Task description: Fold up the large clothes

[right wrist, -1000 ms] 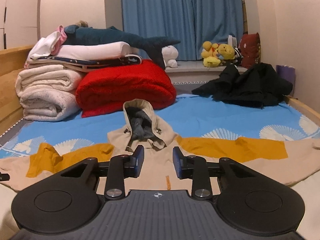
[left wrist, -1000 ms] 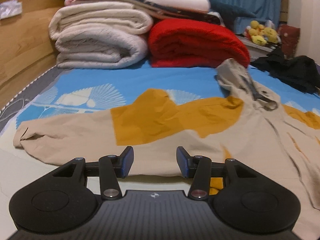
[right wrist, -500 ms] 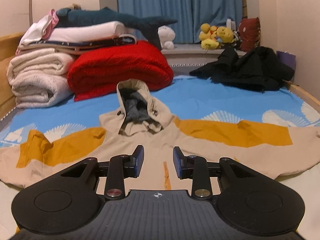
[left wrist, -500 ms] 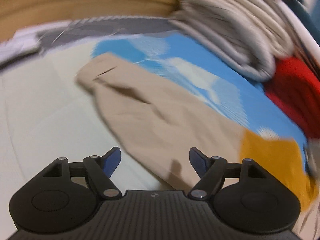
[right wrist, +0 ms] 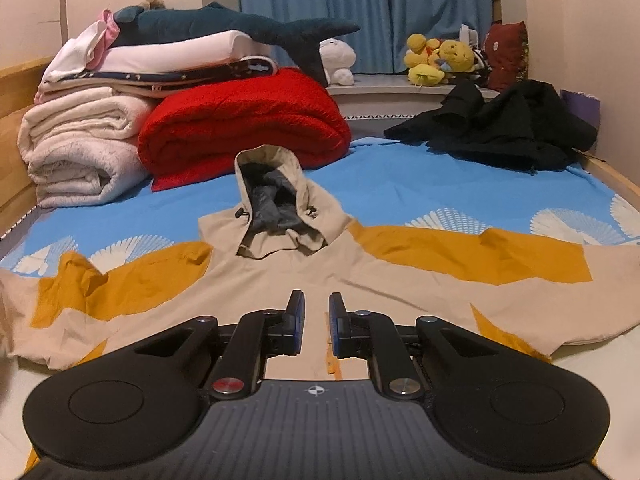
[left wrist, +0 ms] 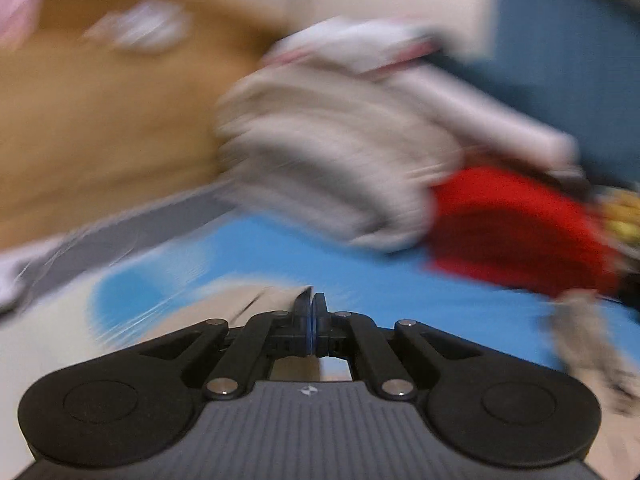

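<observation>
A beige hooded jacket (right wrist: 280, 280) with mustard patches lies spread flat on the blue sheet (right wrist: 440, 184), hood (right wrist: 276, 204) pointing away. My right gripper (right wrist: 317, 312) hovers low over the jacket's chest. Its jaws are closing to a narrow gap, and only the orange zipper line shows beneath, with no cloth pinched. In the blurred left wrist view, my left gripper (left wrist: 310, 304) is shut with the beige sleeve end (left wrist: 264, 300) bunched at its fingertips. The jacket's far left sleeve edge looks smeared in the right wrist view.
Folded white blankets (right wrist: 80, 148) and a red blanket (right wrist: 240, 120) are stacked at the head of the bed beside a wooden headboard (left wrist: 100, 120). A shark plush (right wrist: 224, 28) lies on top. Black clothes (right wrist: 512, 128) are piled at the back right, and yellow plush toys (right wrist: 436, 60) sit on the sill.
My left gripper swung to the left sleeve end, closed from wide open onto the cuff and rose. My right gripper sank closer to the jacket front and its jaws narrowed.
</observation>
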`<state>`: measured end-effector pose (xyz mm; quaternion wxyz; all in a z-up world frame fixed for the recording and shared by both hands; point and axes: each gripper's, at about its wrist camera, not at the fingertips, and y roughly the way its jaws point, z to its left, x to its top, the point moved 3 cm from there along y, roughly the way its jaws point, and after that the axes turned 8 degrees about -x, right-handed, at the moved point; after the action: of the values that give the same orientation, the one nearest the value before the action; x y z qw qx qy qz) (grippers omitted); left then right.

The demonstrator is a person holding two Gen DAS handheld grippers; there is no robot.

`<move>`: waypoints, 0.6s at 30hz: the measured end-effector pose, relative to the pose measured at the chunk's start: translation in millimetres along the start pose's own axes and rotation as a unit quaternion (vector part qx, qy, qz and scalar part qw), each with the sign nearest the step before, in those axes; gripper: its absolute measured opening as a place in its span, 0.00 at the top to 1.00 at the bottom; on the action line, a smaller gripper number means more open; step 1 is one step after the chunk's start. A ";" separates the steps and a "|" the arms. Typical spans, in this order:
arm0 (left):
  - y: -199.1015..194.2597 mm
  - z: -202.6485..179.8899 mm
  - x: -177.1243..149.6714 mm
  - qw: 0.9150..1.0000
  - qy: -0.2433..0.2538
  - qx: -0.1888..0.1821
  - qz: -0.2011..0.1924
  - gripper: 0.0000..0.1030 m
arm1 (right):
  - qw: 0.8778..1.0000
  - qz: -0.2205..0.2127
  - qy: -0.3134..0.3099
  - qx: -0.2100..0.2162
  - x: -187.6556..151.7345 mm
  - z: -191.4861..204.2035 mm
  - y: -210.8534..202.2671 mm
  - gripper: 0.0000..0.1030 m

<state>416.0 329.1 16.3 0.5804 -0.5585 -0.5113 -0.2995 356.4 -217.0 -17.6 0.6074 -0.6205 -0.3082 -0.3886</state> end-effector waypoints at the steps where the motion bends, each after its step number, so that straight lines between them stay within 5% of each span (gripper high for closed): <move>1: -14.1 -41.4 6.9 0.999 0.023 -0.044 -0.008 1.00 | 1.000 0.000 0.004 0.001 0.3 -3.9 -1.0 0.87; 4: -52.1 -163.3 0.1 0.981 0.068 -0.181 0.007 1.00 | 1.000 0.002 0.013 -0.003 2.3 -15.1 -3.0 0.87; 5: -63.2 -205.5 -10.6 0.969 0.079 -0.231 0.032 0.98 | 1.000 0.004 0.019 -0.005 3.3 -19.2 -3.2 0.87; 6: -70.2 -238.0 -23.1 0.957 0.087 -0.271 0.062 0.86 | 1.000 0.009 0.025 -0.005 4.2 -23.1 -3.1 0.87; 8: -85.1 -291.3 -50.5 0.917 0.108 -0.356 0.146 0.65 | 0.999 0.021 0.042 -0.007 5.1 -31.1 -1.7 0.84; 9: -94.6 -303.4 -58.0 0.909 0.113 -0.366 0.165 0.64 | 0.998 0.026 0.052 -0.009 4.8 -34.4 -0.9 0.78; 13: -120.9 -278.8 -56.9 0.934 0.077 -0.299 0.178 0.56 | 0.994 0.042 0.097 -0.005 4.7 -51.9 3.4 0.73; 16: -114.4 -234.9 -61.4 0.962 0.041 -0.214 0.167 0.44 | 0.990 0.060 0.124 0.015 -1.4 -59.1 12.5 0.73; 18: -88.8 -218.4 -77.1 0.968 0.069 -0.138 0.196 0.44 | 0.988 0.078 0.130 0.015 -6.9 -59.5 21.3 0.73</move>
<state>368.0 85.8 7.2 0.5785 -0.7007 -0.3047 -0.2856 364.6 -277.0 -36.9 0.6803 -0.5776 -0.1829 -0.4124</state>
